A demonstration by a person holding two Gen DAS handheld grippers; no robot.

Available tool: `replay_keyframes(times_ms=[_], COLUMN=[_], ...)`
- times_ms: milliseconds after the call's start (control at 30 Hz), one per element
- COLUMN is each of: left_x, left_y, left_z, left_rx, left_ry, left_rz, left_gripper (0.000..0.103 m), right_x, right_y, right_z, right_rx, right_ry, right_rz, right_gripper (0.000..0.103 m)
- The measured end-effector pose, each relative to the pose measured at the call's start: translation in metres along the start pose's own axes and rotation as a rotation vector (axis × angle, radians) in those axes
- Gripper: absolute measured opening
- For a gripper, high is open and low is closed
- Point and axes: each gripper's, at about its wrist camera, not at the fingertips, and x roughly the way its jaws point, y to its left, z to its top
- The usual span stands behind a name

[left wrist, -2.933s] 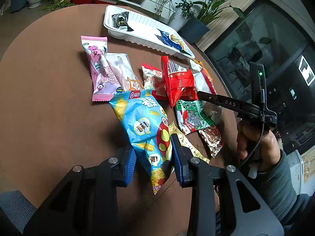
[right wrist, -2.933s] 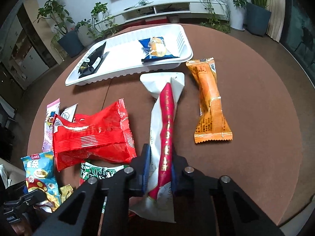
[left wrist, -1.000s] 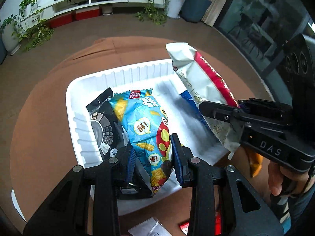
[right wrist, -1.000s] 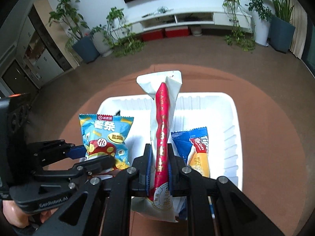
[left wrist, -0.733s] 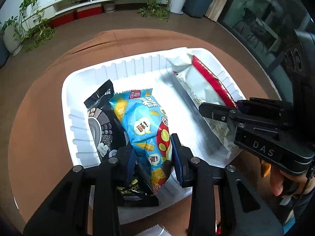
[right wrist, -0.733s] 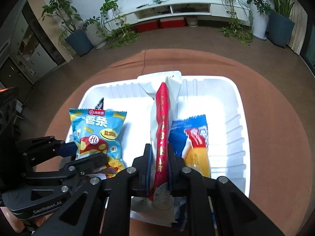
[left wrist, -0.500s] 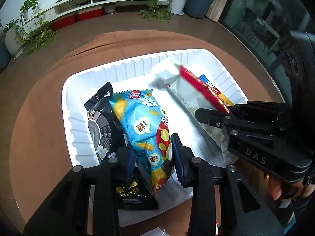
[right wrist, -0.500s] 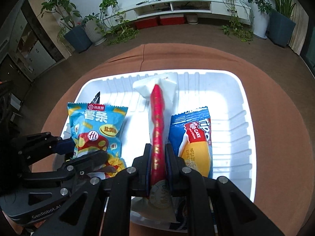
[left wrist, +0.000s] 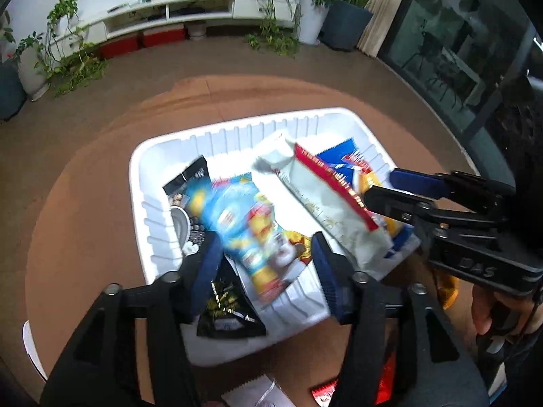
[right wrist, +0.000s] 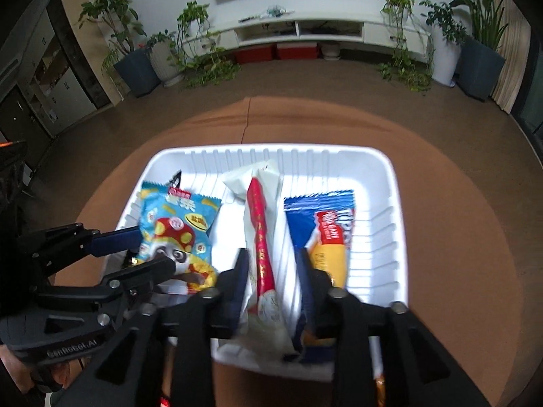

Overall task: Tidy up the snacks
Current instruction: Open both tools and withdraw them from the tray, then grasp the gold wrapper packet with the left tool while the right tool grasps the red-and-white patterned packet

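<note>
Over white tray (right wrist: 395,183) on brown table (right wrist: 458,220): my left gripper (left wrist: 266,259) spread around blue chip bag (left wrist: 244,224), right gripper (right wrist: 271,271) spread around red-striped white pack (right wrist: 263,237); both packs lie mid-tray; risk judged: fingers snag wrappers on retreat, dragging them over near rim

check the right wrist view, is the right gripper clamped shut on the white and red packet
No, the right gripper is open, both fingers standing apart from the white and red packet that lies in the white tray.
</note>
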Motion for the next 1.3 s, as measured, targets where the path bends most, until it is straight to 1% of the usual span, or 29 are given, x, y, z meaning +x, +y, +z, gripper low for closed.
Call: replay_keyframes(times_ms=[33, 67, 100, 133, 167, 200, 233, 300, 333, 400, 433, 500, 533, 600, 633, 700, 733, 767, 833, 900, 933, 1000, 1100, 1200, 1300], left_x=[-0.009, -0.016, -0.024, -0.035, -0.044, -0.054, -0.065, -0.087, -0.098, -0.12, -0.13, -0.143, -0.146, -0.151, -0.152, -0.151, -0.149, -0.148, -0.147, -0.148, -0.148, -0.149, -0.146, -0.138, -0.128], left_y=[0.0, 0.0, 0.0, 0.0, 0.0, 0.0, -0.001, 0.001, 0.002, 0.006, 0.007, 0.004, 0.002, -0.001, -0.001, 0.0, -0.002, -0.003, -0.008, -0.015, -0.018, -0.031, -0.06, -0.089, -0.116], left_z=[-0.002, -0.003, -0.006, -0.011, -0.015, -0.021, -0.027, -0.043, -0.054, -0.081, -0.095, -0.122, -0.135, -0.164, -0.178, -0.206, -0.221, -0.234, -0.254, -0.274, -0.279, -0.29, -0.296, -0.287, -0.277], left_rx=[-0.003, -0.009, -0.016, -0.023, -0.025, -0.028, -0.034, -0.058, -0.073, -0.107, -0.114, -0.109, -0.103, -0.106, -0.129, -0.194, -0.222, -0.233, -0.258, -0.291, -0.295, -0.287, -0.234, -0.193, -0.139], left_ry=[-0.016, -0.026, -0.037, -0.054, -0.067, -0.082, -0.097, -0.129, -0.145, -0.185, -0.204, -0.232, -0.236, -0.227, -0.222, -0.189, -0.155, -0.139, -0.12, -0.109, -0.105, -0.095, -0.075, -0.058, -0.03], left_rz=[0.001, 0.0, -0.007, -0.021, -0.024, -0.024, -0.023, -0.025, -0.028, -0.025, -0.024, 0.003, 0.023, 0.043, 0.043, 0.021, 0.002, -0.003, 0.003, -0.014, -0.02, -0.016, -0.003, -0.002, 0.037], left_gripper=[0.07, 0.078, 0.08, 0.088, 0.097, 0.1, 0.101, 0.102, 0.103, 0.103, 0.103, 0.103, 0.103, 0.103, 0.103, 0.103, 0.103, 0.103, 0.103, 0.103, 0.103, 0.103, 0.103, 0.103, 0.103], right_x=[-0.011, -0.026, -0.034, -0.05, -0.061, -0.072, -0.088, -0.107, -0.116, -0.133, -0.142, -0.151, -0.156, -0.161, -0.163, -0.166, -0.167, -0.168, -0.17, -0.171, -0.169, -0.162, -0.155, -0.151, -0.15], right_y=[-0.001, -0.003, -0.005, -0.007, -0.008, -0.01, -0.012, -0.013, -0.016, -0.018, -0.021, -0.023, -0.025, -0.024, -0.022, -0.02, -0.018, -0.013, -0.007, 0.002, 0.007, 0.014, 0.013, 0.012, 0.016], right_z=[-0.001, -0.003, -0.003, -0.007, -0.01, -0.014, -0.023, -0.036, -0.045, -0.066, -0.081, -0.103, -0.12, -0.146, -0.161, -0.184, -0.195, -0.209, -0.227, -0.246, -0.253, -0.261, -0.265, -0.268, -0.272], right_rx=[0.004, 0.01, 0.014, 0.021, 0.024, 0.025, 0.03, 0.038, 0.043, 0.053, 0.067, 0.086, 0.101, 0.113, 0.117, 0.121, 0.123, 0.121, 0.106, 0.072, 0.057, 0.037, 0.051, 0.067, 0.048], right_ry=[-0.019, -0.048, -0.063, -0.097, -0.119, -0.142, -0.176, -0.213, -0.23, -0.259, -0.268, -0.274, -0.273, -0.262, -0.256, -0.245, -0.236, -0.227, -0.226, -0.222, -0.209, -0.172, -0.143, -0.125, -0.12], right_rz=[0.004, 0.009, 0.013, 0.026, 0.038, 0.048, 0.059, 0.073, 0.078, 0.097, 0.108, 0.119, 0.122, 0.12, 0.119, 0.125, 0.127, 0.129, 0.123, 0.103, 0.101, 0.1, 0.067, 0.044, 0.024], right_gripper=[0.054, 0.061, 0.066, 0.069, 0.074, 0.079, 0.081, 0.085, 0.086, 0.088, 0.089, 0.09, 0.09, 0.09, 0.09, 0.09, 0.09, 0.09, 0.09, 0.09, 0.09, 0.084, 0.079, 0.074, 0.074])
